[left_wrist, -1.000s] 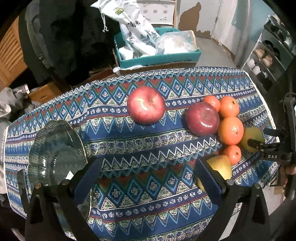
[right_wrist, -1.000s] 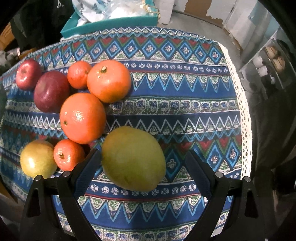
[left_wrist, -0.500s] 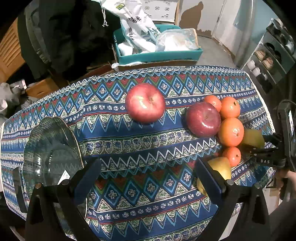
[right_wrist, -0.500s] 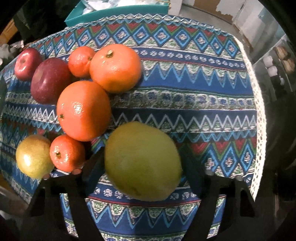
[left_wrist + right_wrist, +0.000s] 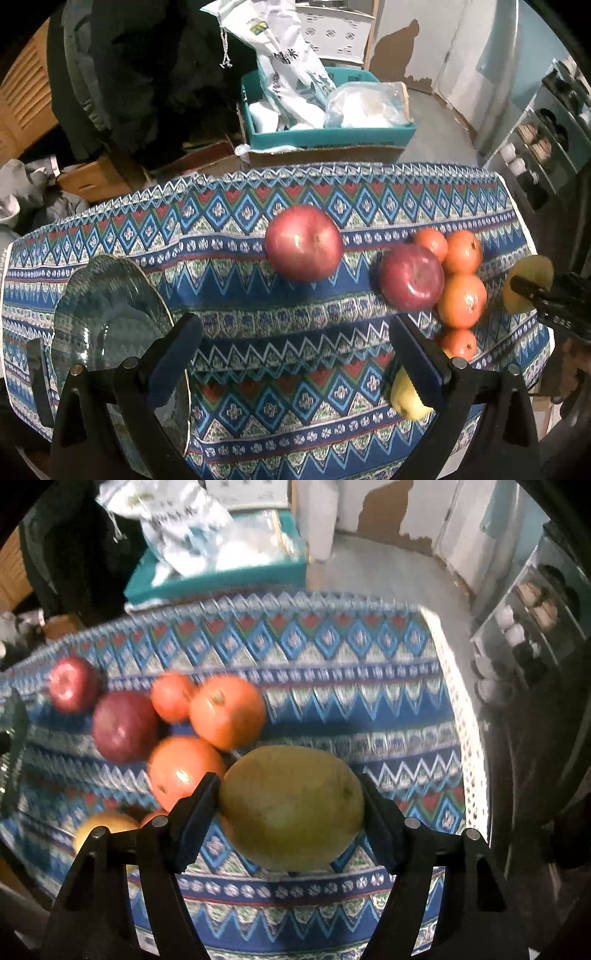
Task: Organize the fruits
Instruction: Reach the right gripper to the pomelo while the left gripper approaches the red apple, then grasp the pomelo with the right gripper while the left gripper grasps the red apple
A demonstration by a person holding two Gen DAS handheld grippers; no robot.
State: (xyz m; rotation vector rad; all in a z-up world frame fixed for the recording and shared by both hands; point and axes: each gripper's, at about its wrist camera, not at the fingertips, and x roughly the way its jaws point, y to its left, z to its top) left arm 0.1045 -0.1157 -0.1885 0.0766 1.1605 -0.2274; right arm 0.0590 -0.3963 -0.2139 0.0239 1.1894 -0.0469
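We read only "DAS" on our right gripper (image 5: 291, 805), whose jaws are closing, pads pressing a smooth, yellow-green mango (image 5: 291, 806) just above the patterned tablecloth (image 5: 351, 672), beside the oranges (image 5: 227, 712). Our left gripper (image 5: 295, 354) gapes wide, empty.

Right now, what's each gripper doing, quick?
Left gripper: open, holding nothing.
Right gripper: fingers closing on the mango, both already against it.
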